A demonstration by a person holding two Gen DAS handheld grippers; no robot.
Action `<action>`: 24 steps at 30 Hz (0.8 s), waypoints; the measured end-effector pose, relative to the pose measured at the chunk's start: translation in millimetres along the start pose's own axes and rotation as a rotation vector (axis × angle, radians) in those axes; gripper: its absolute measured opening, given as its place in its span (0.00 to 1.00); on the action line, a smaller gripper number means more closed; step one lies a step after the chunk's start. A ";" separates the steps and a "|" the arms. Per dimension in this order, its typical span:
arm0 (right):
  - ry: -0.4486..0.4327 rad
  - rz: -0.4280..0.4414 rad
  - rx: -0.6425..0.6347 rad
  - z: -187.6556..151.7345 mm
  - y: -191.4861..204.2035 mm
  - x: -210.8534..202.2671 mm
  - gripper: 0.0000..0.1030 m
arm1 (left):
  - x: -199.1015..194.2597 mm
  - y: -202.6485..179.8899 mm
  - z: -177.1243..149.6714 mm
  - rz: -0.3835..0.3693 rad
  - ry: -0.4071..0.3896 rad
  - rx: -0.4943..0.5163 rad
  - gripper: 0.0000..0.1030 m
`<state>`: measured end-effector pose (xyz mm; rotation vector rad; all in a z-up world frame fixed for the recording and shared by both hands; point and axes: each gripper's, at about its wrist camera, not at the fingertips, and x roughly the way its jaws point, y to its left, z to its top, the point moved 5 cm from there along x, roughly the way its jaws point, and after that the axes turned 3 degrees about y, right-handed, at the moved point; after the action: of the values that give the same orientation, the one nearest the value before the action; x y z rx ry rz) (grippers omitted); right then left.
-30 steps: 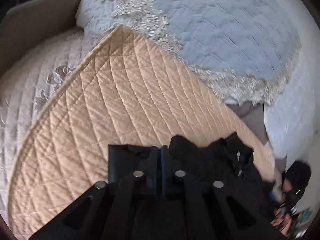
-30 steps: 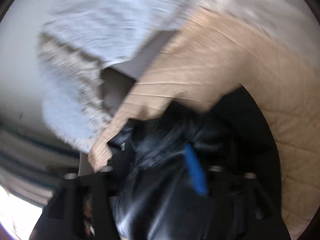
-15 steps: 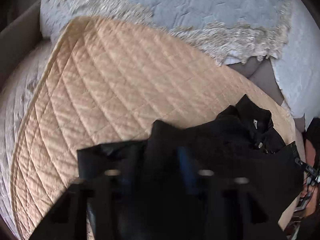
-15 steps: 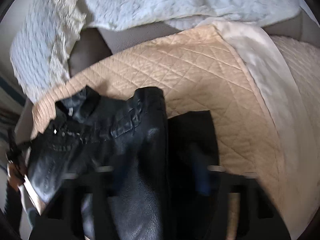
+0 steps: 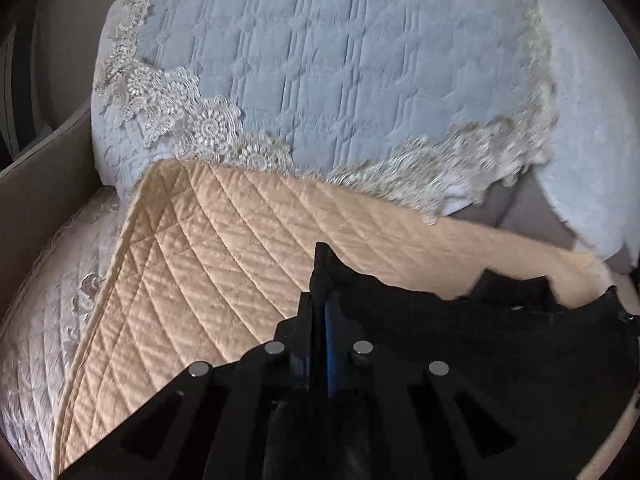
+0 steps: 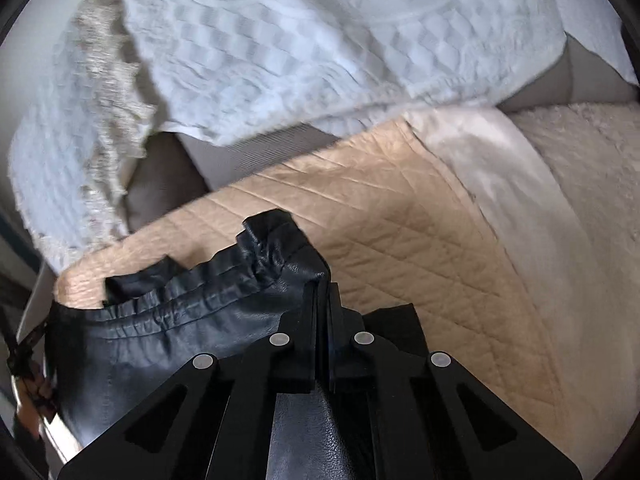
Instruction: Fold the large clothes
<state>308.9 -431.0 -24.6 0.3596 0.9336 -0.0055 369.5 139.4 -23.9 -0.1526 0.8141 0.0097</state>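
On the tan quilted cover [image 6: 400,216] lies the black leather garment [image 6: 168,320], heavy, supple and slick by its look, best held at its gathered hem, where right tool [image 6: 322,280] and left tool [image 5: 320,268] each pinch an edge.

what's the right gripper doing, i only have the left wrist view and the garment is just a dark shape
Observer: The right gripper is shut on the black leather garment, pinching a fold at its gathered edge.
Operator: gathered how
Observer: A ruffled, elastic-looking band runs left from the grip, with stitched seams.
Operator: what's it lying on over there
Observer: The same tan quilted cover; beside it on the right lies a smooth cream cloth.
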 end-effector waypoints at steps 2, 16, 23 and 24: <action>0.030 -0.040 0.029 -5.0 -8.2 18.3 0.03 | 22.3 -2.4 -6.1 0.039 0.035 0.013 0.05; 0.018 -0.087 0.034 -12.5 -11.3 8.4 0.17 | 24.0 8.5 -7.3 0.074 0.073 -0.027 0.14; -0.083 -0.004 -0.048 -50.1 23.3 -81.0 0.40 | -67.5 13.7 -25.0 -0.021 -0.017 -0.091 0.17; -0.065 -0.005 -0.070 -65.6 26.2 -83.9 0.40 | -80.1 3.4 -35.9 -0.047 -0.026 -0.064 0.18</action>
<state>211.4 -398.9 13.8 0.2907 0.8685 0.0111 288.2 141.7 9.4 -0.2313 0.7849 -0.0063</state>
